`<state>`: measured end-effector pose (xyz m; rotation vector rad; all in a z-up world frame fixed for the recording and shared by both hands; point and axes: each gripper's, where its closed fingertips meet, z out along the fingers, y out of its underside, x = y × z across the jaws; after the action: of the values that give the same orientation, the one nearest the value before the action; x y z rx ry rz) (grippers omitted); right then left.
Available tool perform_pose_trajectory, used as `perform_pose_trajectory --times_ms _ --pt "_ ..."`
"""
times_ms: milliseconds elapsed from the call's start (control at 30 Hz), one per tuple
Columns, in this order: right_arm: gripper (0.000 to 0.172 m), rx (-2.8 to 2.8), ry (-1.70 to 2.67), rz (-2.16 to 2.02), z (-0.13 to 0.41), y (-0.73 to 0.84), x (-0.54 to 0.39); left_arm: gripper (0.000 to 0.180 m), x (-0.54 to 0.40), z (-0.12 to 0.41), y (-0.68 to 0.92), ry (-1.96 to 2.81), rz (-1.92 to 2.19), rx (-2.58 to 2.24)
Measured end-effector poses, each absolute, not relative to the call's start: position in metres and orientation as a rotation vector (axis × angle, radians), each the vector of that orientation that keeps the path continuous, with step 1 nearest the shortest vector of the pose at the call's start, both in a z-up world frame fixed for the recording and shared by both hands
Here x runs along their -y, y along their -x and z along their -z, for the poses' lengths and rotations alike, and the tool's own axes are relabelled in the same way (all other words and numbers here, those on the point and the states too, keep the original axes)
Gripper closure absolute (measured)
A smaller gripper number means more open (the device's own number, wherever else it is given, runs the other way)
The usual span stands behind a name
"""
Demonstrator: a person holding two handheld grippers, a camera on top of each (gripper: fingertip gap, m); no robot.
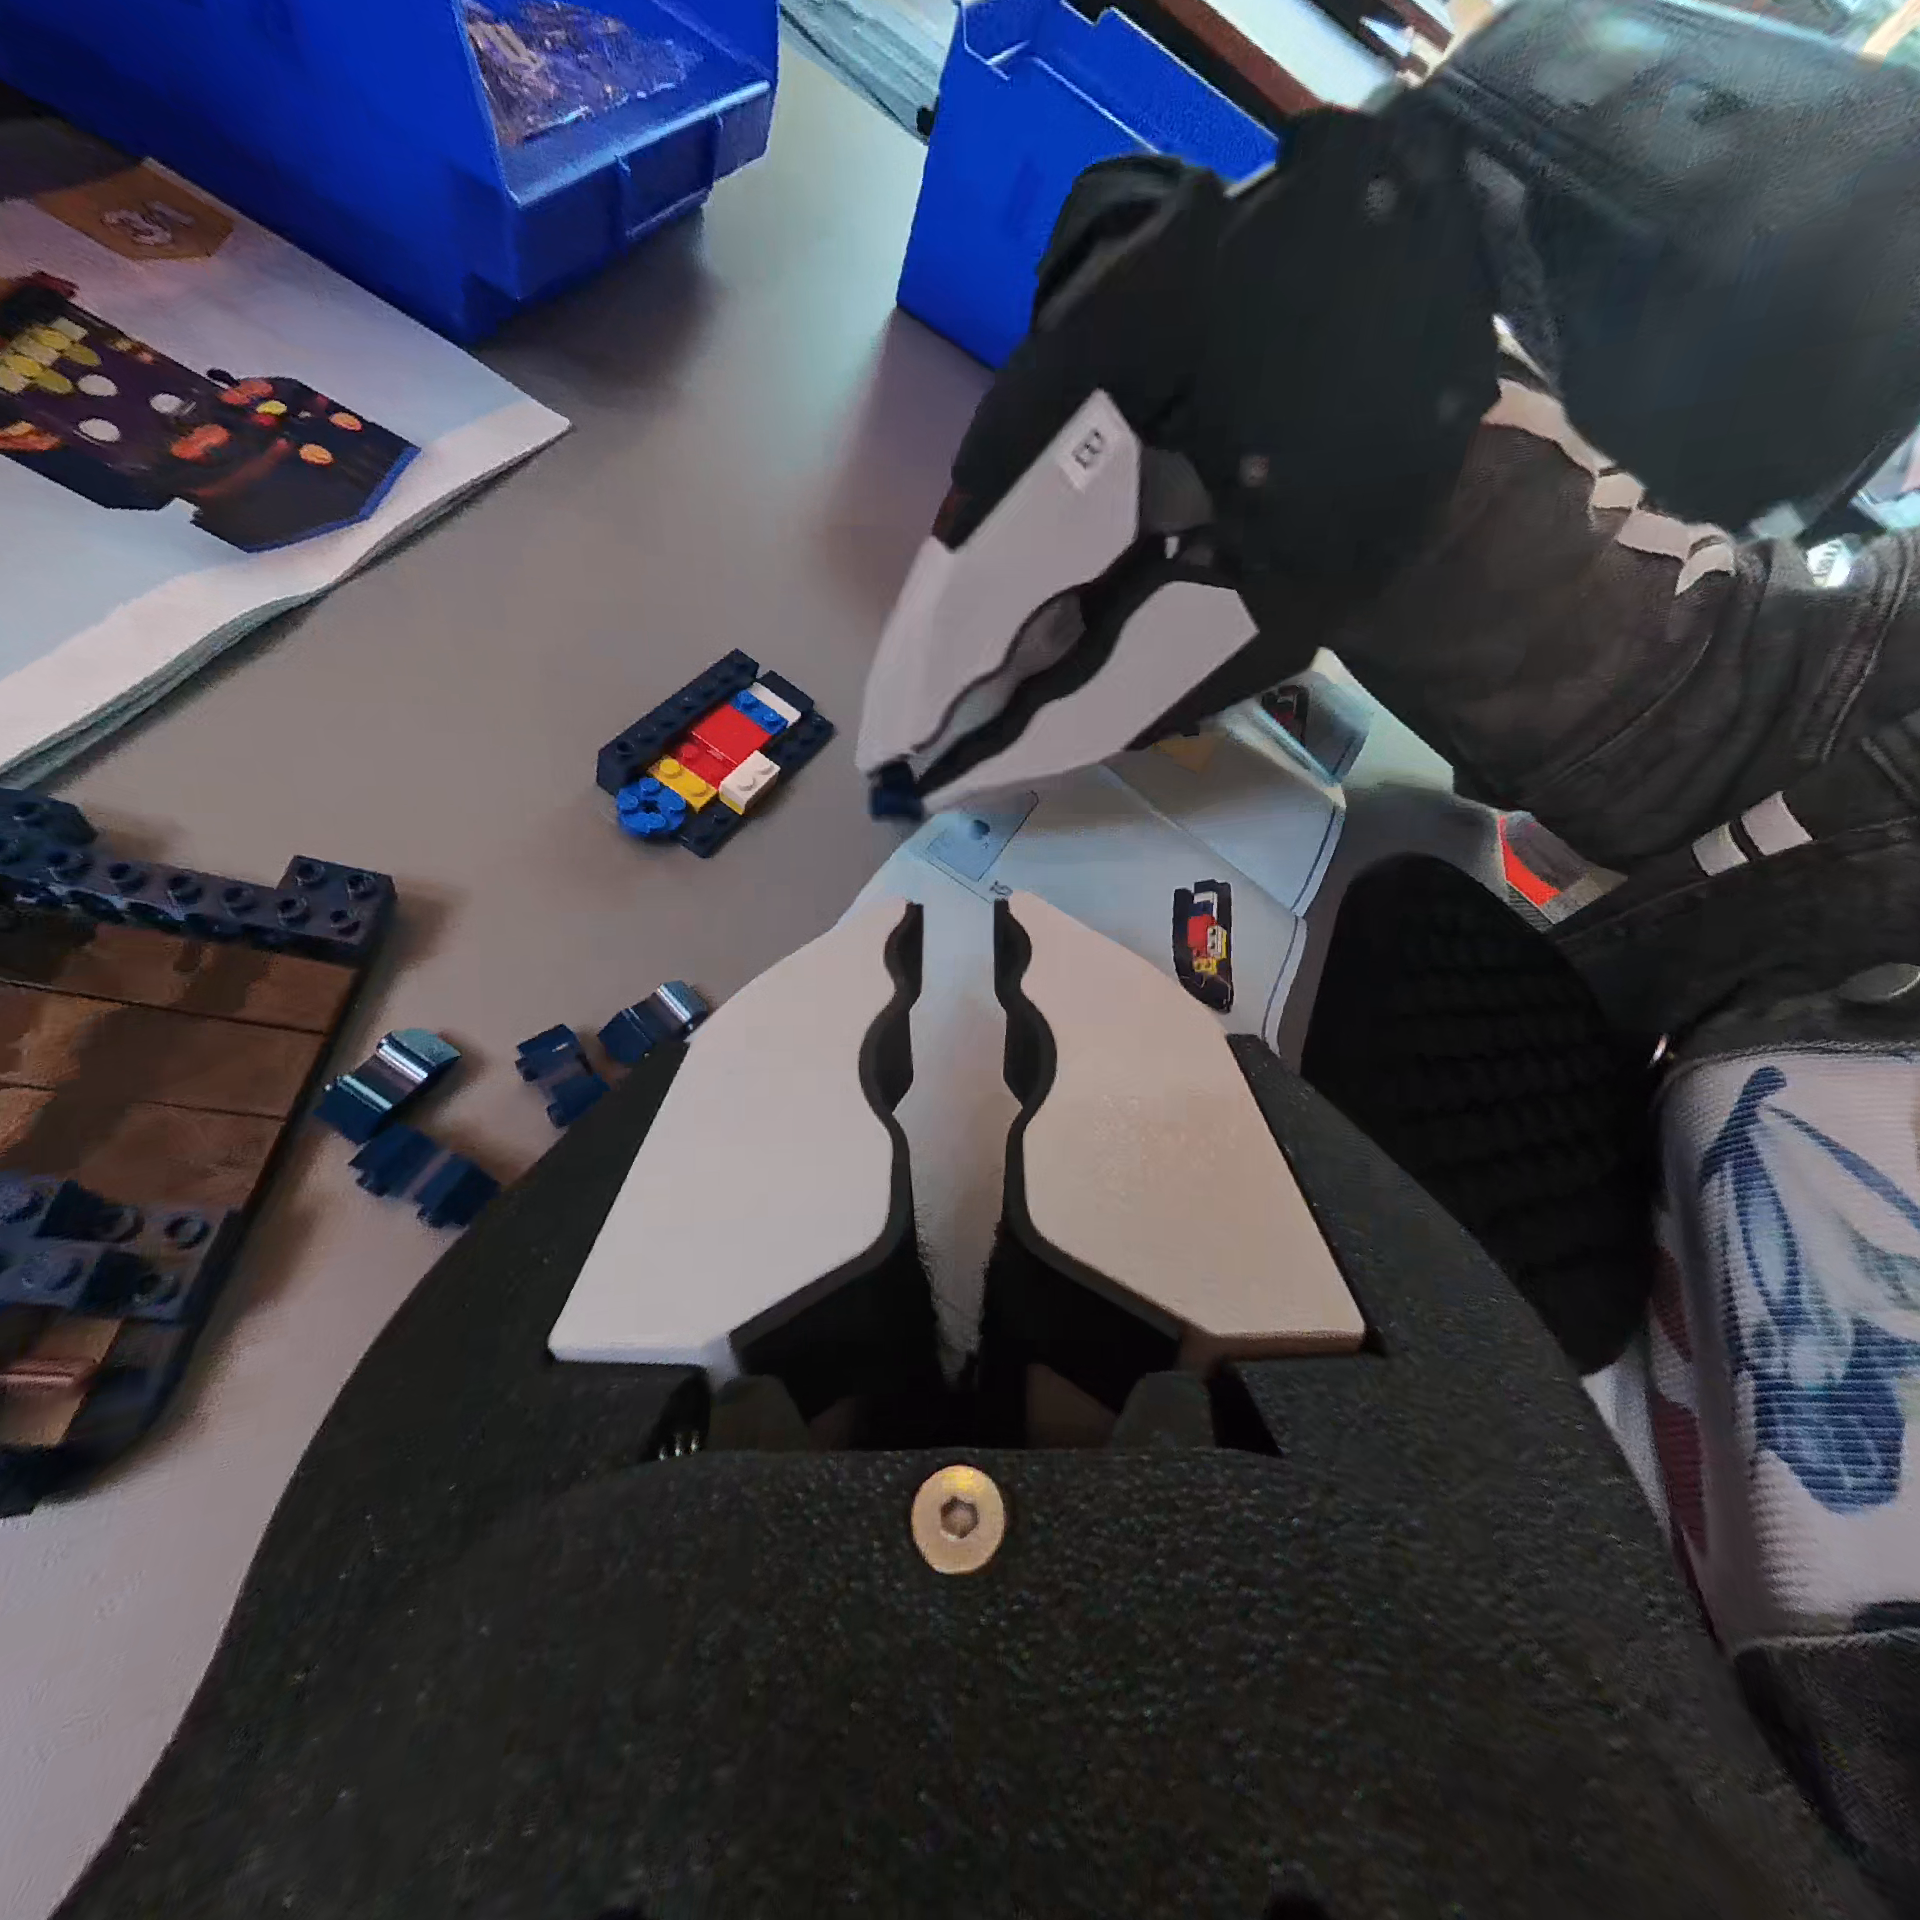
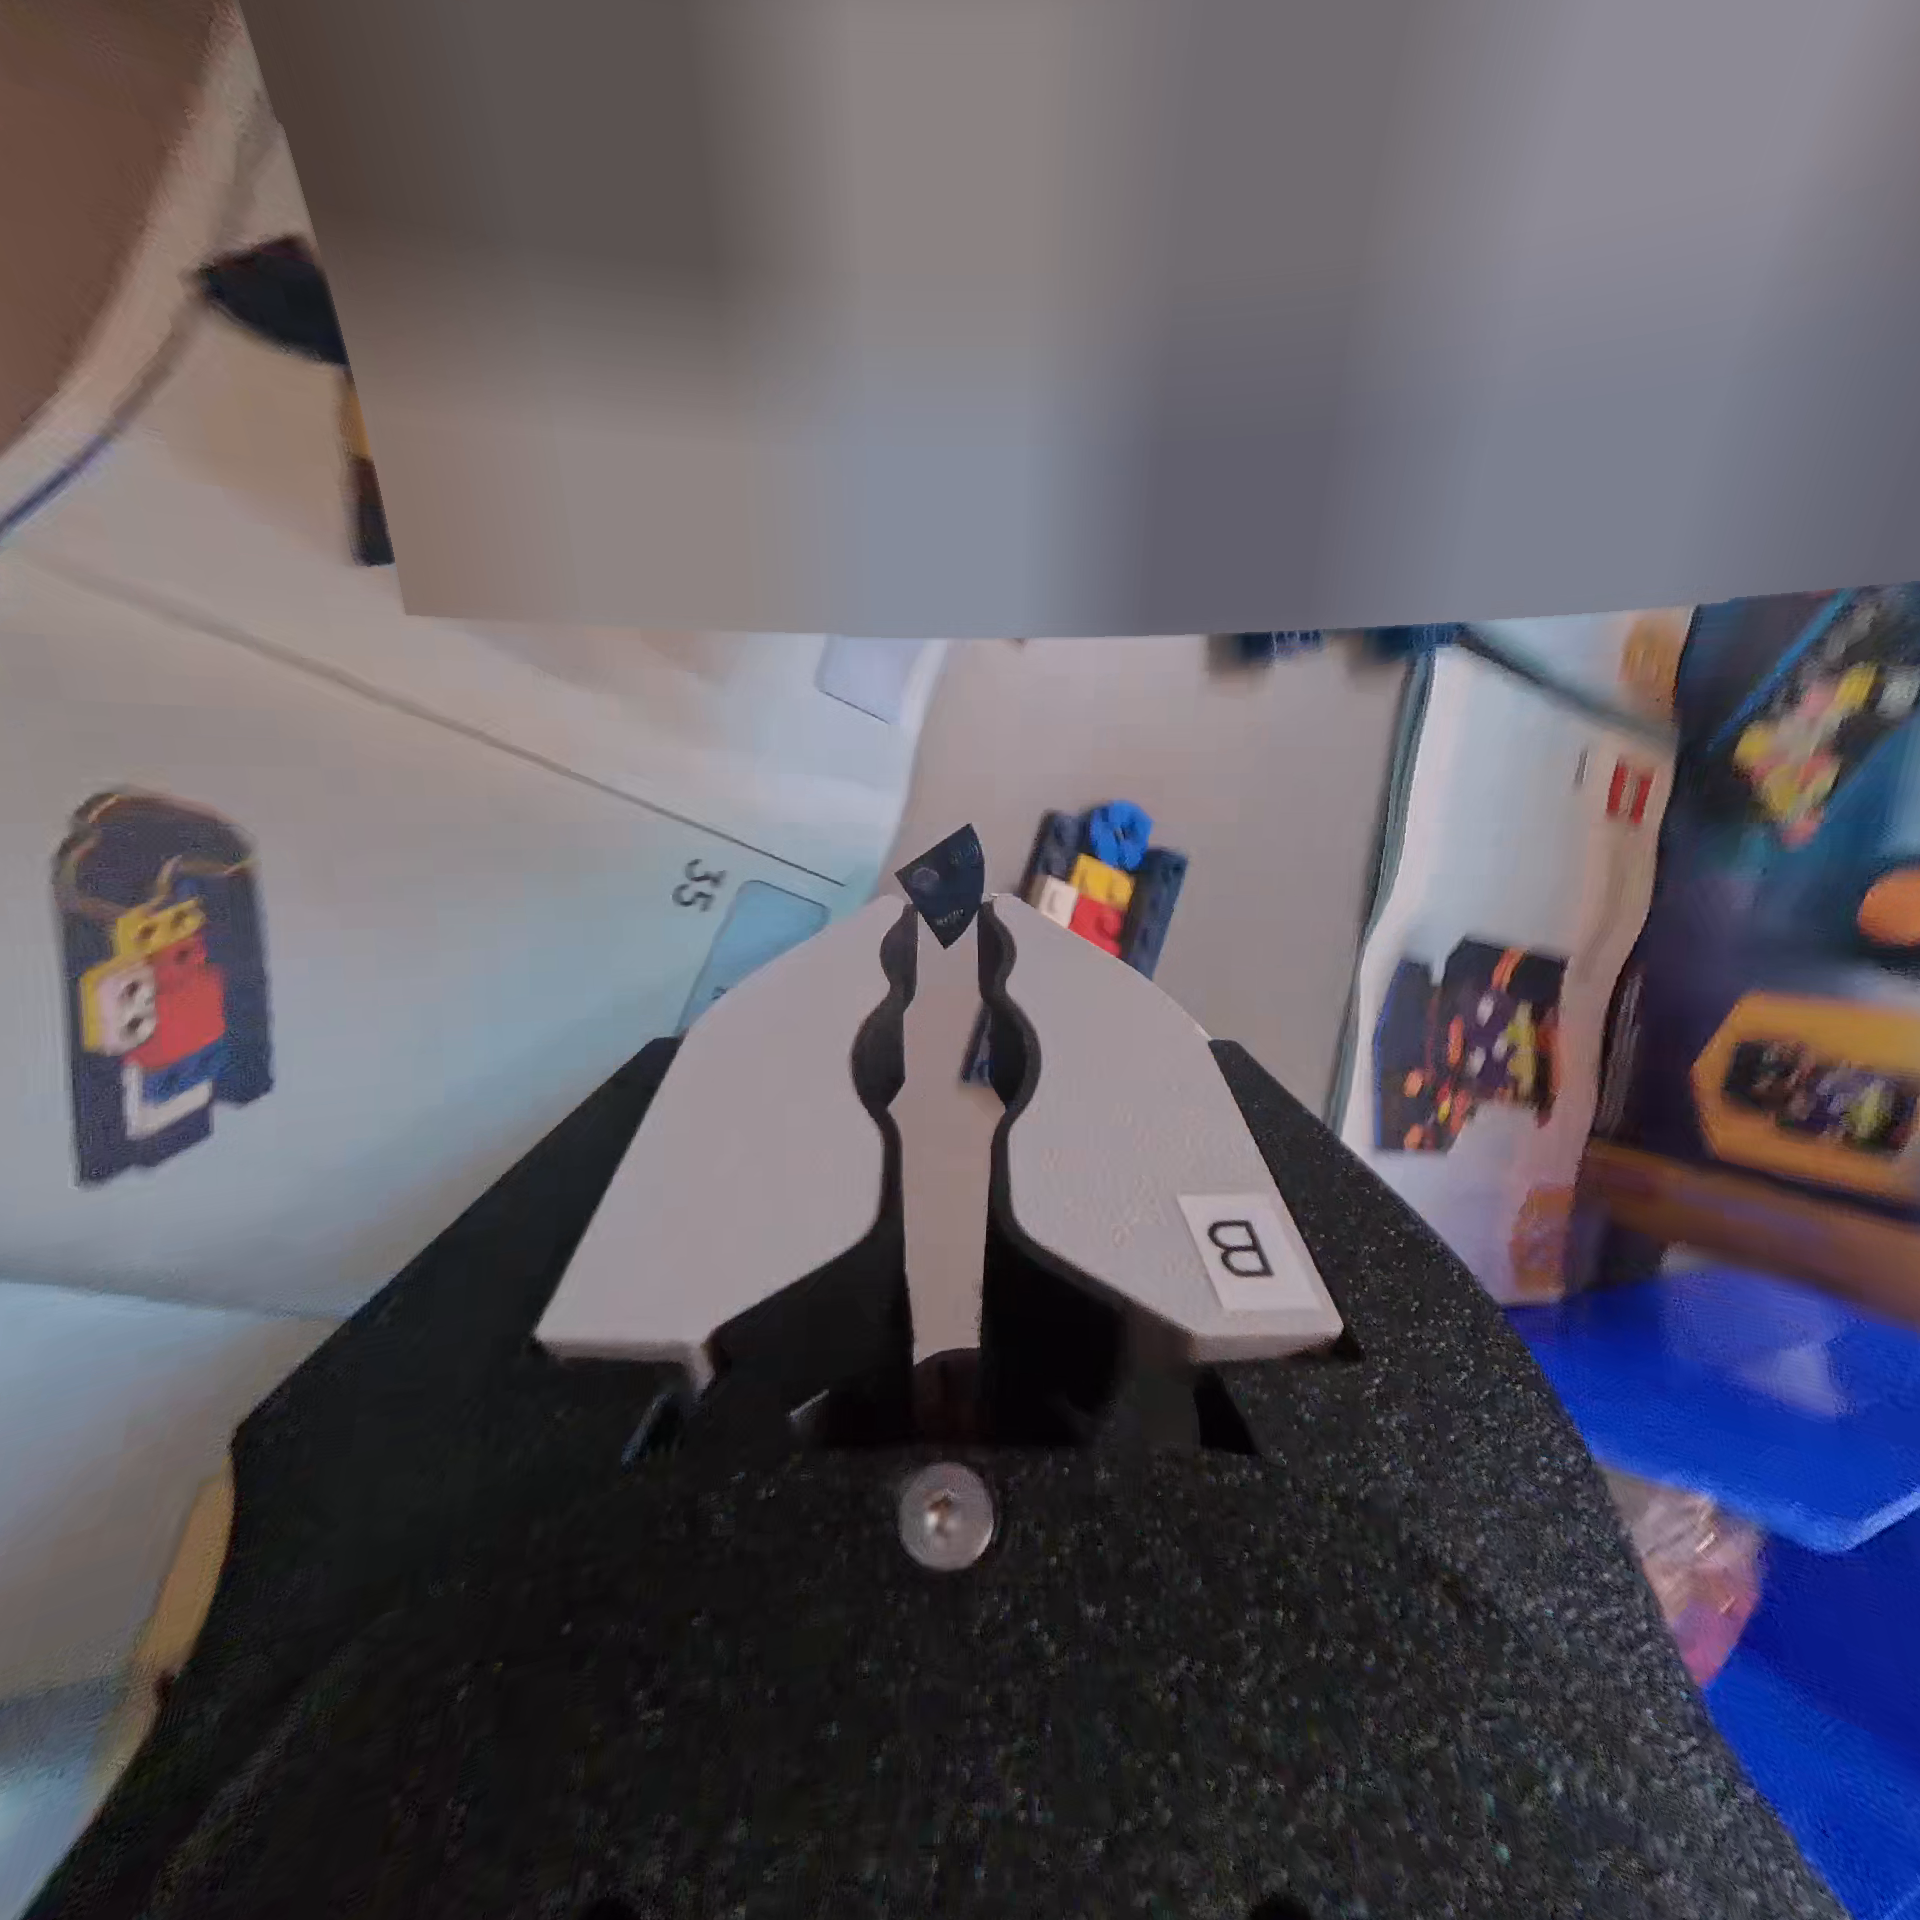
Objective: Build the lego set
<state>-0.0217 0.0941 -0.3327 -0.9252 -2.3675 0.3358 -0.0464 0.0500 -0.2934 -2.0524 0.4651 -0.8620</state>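
My right gripper (image 2: 948, 914) is shut on a small dark blue piece (image 2: 943, 883) that sticks out of its tips, tilted. In the left wrist view the right gripper (image 1: 899, 779) hangs above the table with that piece (image 1: 894, 798) at its tips, just right of a small dark blue build (image 1: 717, 750) topped with red, yellow, white and blue pieces. The build also shows in the right wrist view (image 2: 1107, 883). My left gripper (image 1: 958, 909) is open with a narrow gap and nothing in it, above an open instruction booklet (image 1: 1143, 862).
Several loose dark blue pieces (image 1: 561, 1070) lie left of my left gripper. A large dark blue and brown build (image 1: 156, 1039) sits at the left edge. A second booklet (image 1: 208, 468) and two blue bins (image 1: 416, 156) (image 1: 1039, 187) stand farther back. One gripper's finger ends stand about 7 cm off the other's.
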Motion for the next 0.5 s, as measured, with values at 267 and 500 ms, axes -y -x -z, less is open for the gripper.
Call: perform_pose_trajectory --times_ms 267,500 --pt "0.160 2.232 1.335 -0.429 0.350 0.027 -0.098 0.166 -0.037 0.306 0.045 2.061 0.880 -0.526" --pt "0.152 2.221 1.386 -0.439 0.351 0.028 -0.102 0.165 -0.034 0.304 0.051 2.053 0.832 -0.566"
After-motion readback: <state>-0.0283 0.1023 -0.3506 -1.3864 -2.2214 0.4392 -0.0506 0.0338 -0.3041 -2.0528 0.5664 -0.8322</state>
